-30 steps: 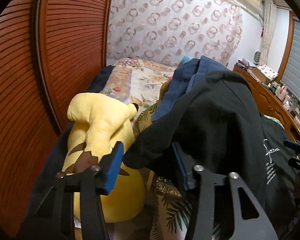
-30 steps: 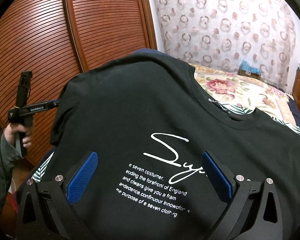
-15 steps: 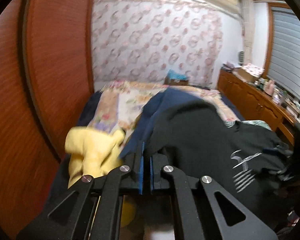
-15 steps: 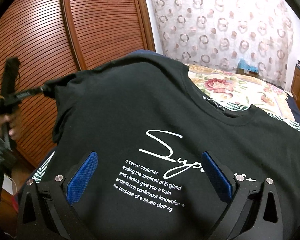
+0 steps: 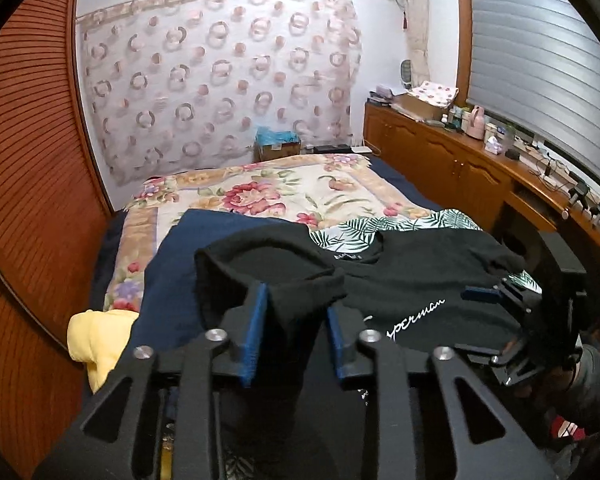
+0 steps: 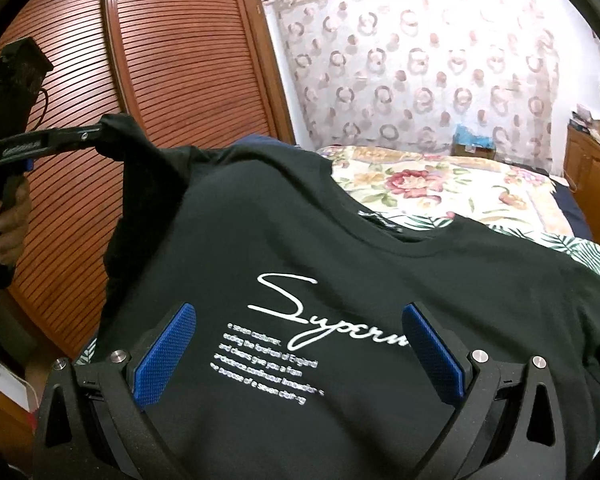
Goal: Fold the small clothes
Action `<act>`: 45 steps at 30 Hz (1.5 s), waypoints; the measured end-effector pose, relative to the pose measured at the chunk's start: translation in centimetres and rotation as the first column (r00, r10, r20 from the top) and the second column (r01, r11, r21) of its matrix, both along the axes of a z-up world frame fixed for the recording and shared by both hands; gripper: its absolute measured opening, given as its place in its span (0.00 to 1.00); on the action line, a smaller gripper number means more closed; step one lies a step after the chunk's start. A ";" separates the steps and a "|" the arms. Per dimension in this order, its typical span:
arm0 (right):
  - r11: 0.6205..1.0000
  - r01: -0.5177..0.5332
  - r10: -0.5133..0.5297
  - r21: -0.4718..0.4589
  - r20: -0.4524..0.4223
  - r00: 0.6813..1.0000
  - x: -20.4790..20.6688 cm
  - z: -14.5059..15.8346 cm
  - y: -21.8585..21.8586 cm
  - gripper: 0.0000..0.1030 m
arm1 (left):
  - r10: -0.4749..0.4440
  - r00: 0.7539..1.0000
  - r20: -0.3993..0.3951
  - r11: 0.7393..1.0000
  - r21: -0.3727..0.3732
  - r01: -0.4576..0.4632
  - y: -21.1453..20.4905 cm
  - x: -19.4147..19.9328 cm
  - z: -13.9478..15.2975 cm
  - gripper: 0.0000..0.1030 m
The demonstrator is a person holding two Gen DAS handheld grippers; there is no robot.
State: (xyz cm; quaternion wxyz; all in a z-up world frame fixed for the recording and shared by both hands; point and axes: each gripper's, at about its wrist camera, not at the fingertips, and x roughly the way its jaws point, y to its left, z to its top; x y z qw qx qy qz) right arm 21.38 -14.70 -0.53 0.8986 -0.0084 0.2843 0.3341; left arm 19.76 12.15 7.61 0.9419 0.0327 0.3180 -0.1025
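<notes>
Left wrist view. Left gripper [image 5: 296,328]: blue-padded fingers [image 5: 253,332] part-way apart, a fold of black sleeve bunched between them. From this angle the pads look a little slack on the cloth, so whether they truly pinch it is doubtful here. Black T-shirt [image 5: 412,276]: spread over the near end of the bed, white script lettering on its chest, collar toward the floral bedspread [image 5: 268,192]. Navy garment [image 5: 172,272]: lying under the shirt's sleeve side. Leaf-print cloth [image 5: 364,228]: showing beyond the collar. Yellow plush toy [image 5: 100,340]: at the bed's left edge, beside the louvred wooden wardrobe [image 5: 28,200]. Right gripper [image 5: 482,294]: at the shirt's far side, seen side-on.

Right wrist view. Right gripper [image 6: 300,356]: fingers [image 6: 166,354] spread wide, hovering over the printed chest of the black T-shirt [image 6: 380,240] and closed on nothing (the lettering lies between the pads). Left gripper [image 6: 96,134]: at upper left, its tips closed on the sleeve edge, which it holds lifted above the rest of the shirt; the person's hand [image 6: 10,220] wraps the handle. Ring-patterned curtain [image 6: 420,64]: behind the bed.
</notes>
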 end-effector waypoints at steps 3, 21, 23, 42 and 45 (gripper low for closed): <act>1.000 0.003 -0.003 0.001 -0.007 1.000 -0.3 0.1 0.3 1.00 | 0.023 1.000 -0.005 1.000 0.009 -0.023 0.6 -0.2 -0.4 0.41; 0.997 -0.070 0.070 -0.022 -0.022 0.997 1.1 -0.1 3.5 1.00 | 0.127 0.987 -0.098 0.989 -0.059 -0.134 4.4 -3.5 -8.5 0.54; 0.997 -0.071 0.070 -0.024 -0.027 0.997 1.3 0.0 3.5 1.00 | 0.129 0.988 -0.086 0.988 -0.070 -0.135 4.1 -3.4 -8.7 0.54; 1.000 -0.002 0.001 -0.010 -0.068 0.998 1.5 -0.5 1.4 1.00 | -0.061 0.997 -0.056 0.992 -0.110 0.055 -0.7 -4.4 -6.7 0.15; 1.000 -0.004 0.004 -0.006 -0.071 0.997 1.6 -0.5 1.5 1.00 | -0.094 0.993 -0.075 0.989 -0.120 0.085 -2.1 -5.1 -7.3 0.40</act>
